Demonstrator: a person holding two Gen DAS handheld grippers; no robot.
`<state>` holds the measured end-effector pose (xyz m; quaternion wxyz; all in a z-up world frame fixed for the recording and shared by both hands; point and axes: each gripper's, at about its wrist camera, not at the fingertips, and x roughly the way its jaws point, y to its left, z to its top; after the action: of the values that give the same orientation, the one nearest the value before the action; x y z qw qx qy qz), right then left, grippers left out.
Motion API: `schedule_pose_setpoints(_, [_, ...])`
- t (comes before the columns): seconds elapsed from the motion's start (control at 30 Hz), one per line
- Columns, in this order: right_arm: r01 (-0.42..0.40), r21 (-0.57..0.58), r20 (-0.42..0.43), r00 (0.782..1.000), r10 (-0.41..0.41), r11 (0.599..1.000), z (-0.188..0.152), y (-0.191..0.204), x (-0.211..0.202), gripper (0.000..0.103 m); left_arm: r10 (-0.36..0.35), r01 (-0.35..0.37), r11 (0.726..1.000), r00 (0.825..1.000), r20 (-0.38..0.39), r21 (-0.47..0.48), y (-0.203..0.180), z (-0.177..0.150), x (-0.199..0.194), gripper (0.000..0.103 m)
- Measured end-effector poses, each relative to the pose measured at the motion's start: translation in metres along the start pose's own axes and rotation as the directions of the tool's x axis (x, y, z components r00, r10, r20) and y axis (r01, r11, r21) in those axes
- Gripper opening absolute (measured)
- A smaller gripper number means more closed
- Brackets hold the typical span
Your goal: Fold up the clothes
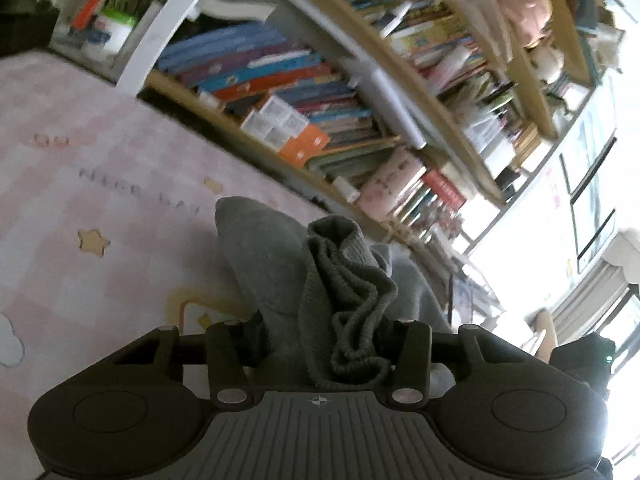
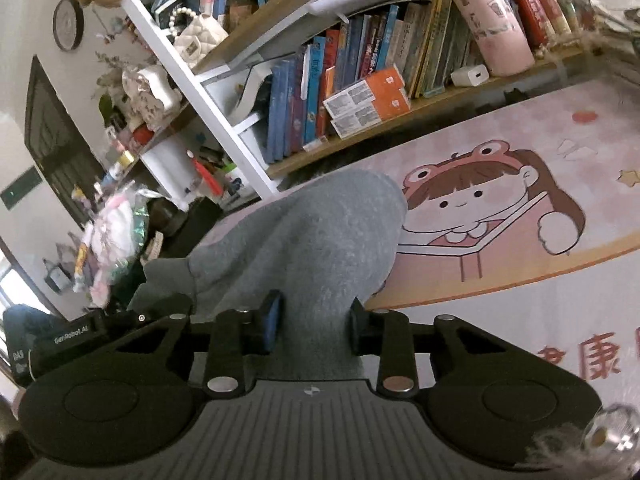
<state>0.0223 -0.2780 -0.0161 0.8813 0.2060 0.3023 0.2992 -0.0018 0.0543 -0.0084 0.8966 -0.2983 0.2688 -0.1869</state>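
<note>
Bookshelf (image 2: 360, 80) blocks beyond mat (image 2: 520, 300); open mat right of garment (image 2: 320, 240).

The sweater (image 2: 312, 240) is soft grey, and its ribbed edge (image 1: 344, 300) looks a bit green-grey. Both claws are black, the left claw (image 1: 320, 344) and the right claw (image 2: 314, 320), with a bit of blue on one finger (image 2: 273, 316). The mat (image 2: 520, 280) is pale pink checks with a cartoon girl (image 2: 480, 200) in a red frog hat. The shelf (image 2: 360, 136) is brown wood with white posts.
</note>
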Motion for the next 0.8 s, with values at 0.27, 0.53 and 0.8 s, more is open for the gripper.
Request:
schedule_pose_setpoints(0.27, [0.0, 0.125, -0.067, 0.998, 0.008, 0.992, -0.009, -0.025, 0.005, 0.05, 0.022, -0.026, 0.998, 0.998, -0.062, -0.062, 0.014, -0.004, 0.01, 0.06])
schedule_pose_setpoints(0.53, [-0.058, 0.248, -0.083, 0.993, 0.081, 0.967, -0.012, -0.041, 0.015, 0.051, 0.036, -0.04, 0.997, 0.997, -0.065, -0.063, 0.013, -0.011, 0.024, 0.066])
schedule_pose_setpoints(0.8, [-0.054, 0.078, -0.005, 0.999, 0.054, 0.996, -0.006, -0.016, 0.001, 0.032, 0.019, -0.019, 1.0, 1.0, -0.019, 0.016, -0.004, -0.008, 0.015, 0.047])
